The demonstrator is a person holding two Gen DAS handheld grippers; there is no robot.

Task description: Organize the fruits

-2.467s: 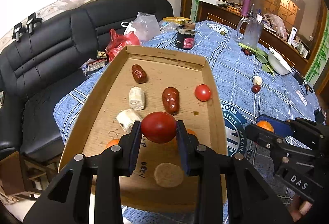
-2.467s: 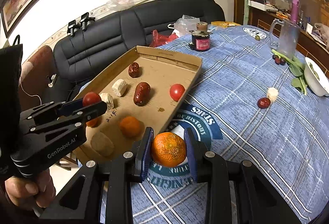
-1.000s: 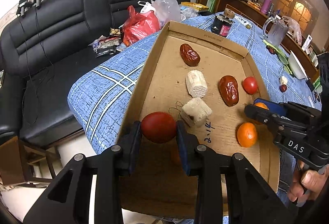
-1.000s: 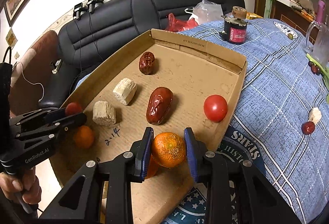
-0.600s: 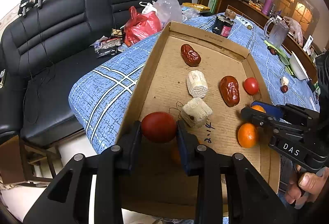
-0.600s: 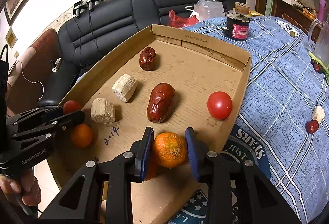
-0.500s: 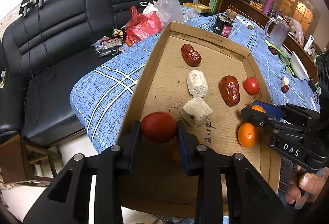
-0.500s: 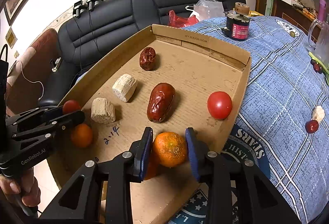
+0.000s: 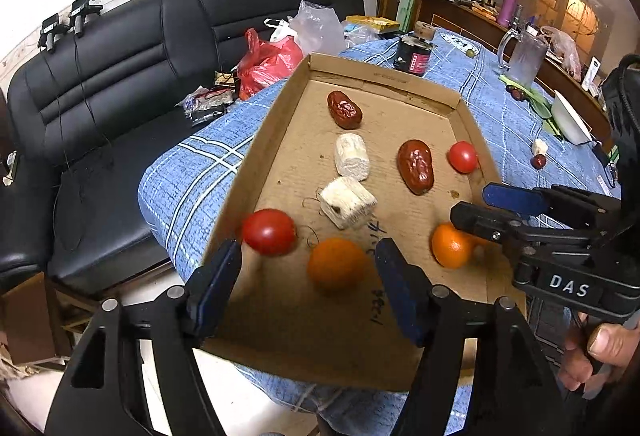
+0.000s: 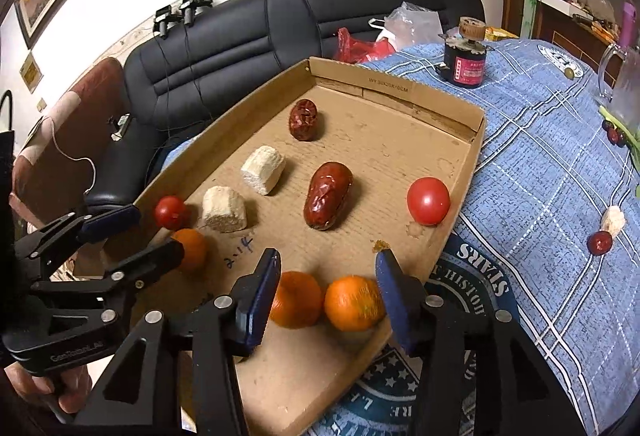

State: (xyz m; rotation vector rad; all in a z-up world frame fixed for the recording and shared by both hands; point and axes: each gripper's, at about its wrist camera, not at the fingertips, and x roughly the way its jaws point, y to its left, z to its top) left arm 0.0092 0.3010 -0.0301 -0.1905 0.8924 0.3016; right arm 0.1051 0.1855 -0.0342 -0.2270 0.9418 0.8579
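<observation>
Resting on the floor of the cardboard tray (image 9: 280, 107), the red tomato (image 9: 269, 232) lies at the tray's near left corner, just ahead of the left gripper (image 9: 308, 290). The jaws of the left gripper are opening and stand wide; the tomato sits just off the left pad, at about 10 o'clock from the gap, and is not clamped. An orange (image 9: 337, 268) lies between the spread jaws, clear of both pads.

In the right wrist view, the right gripper (image 10: 326, 298) has its jaws opening, with two oranges side by side in the gap. The right-hand orange (image 10: 353, 302) lies against or just beside the right pad, at the tray's near right edge. The left-hand orange (image 10: 297, 299) lies just beside the left pad. Neither is squeezed.

Remaining tray contents, read from the left wrist view:
- Two pale cut pieces (image 9: 347, 207) in the middle, one at 12 o'clock from the other.
- A large red date (image 9: 415, 165) at 2 o'clock from the nearer pale piece.
- A smaller red date (image 9: 344, 109) toward the far wall.
- A second tomato (image 9: 463, 156) beside the right wall.

The tray stands on a worktop covered with a blue plaid cloth (image 9: 512, 107). On the cloth, at 12 o'clock from the tray, stands a black cylindrical part with a red label (image 9: 412, 55). Well apart at 2 o'clock are a glass mug (image 9: 520, 55) and a white bowl (image 9: 570, 119). A black sofa (image 9: 140, 75) stands at 10 o'clock, with a red plastic bag (image 9: 266, 61) on it.
</observation>
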